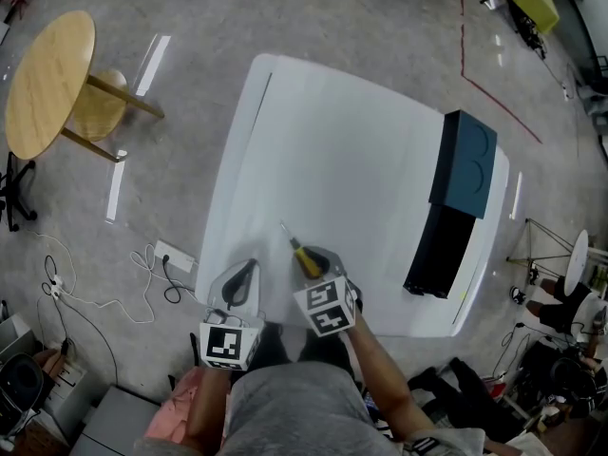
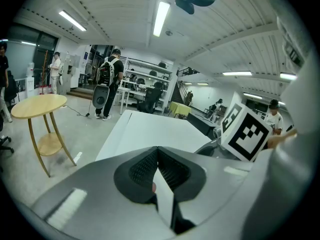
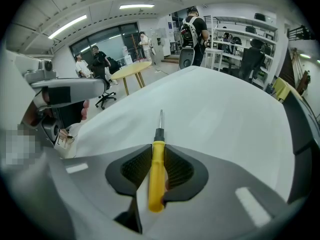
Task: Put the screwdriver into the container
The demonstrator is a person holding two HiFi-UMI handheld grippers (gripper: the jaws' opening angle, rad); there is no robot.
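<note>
Right gripper (image 3: 158, 156) has its two jaws clamped on the yellow handle of the screwdriver (image 3: 157, 176), pads pressing it from both sides, and the black collar and thin metal shaft poke out ahead of the jaws. From the head view the tool sits over the near edge of the white table (image 1: 332, 141), shaft angled away and a touch to the left; whether the tip touches the tabletop I cannot tell. Over at the table's right side lies the container (image 1: 456, 198), a dark box with a teal part and a black part, well apart from the screwdriver. Left gripper (image 2: 158, 151) is just beside the right one at the near edge, jaws pressed together with nothing between them. Off to the left on the grey floor stands a round wooden side table (image 1: 47, 84).
</note>
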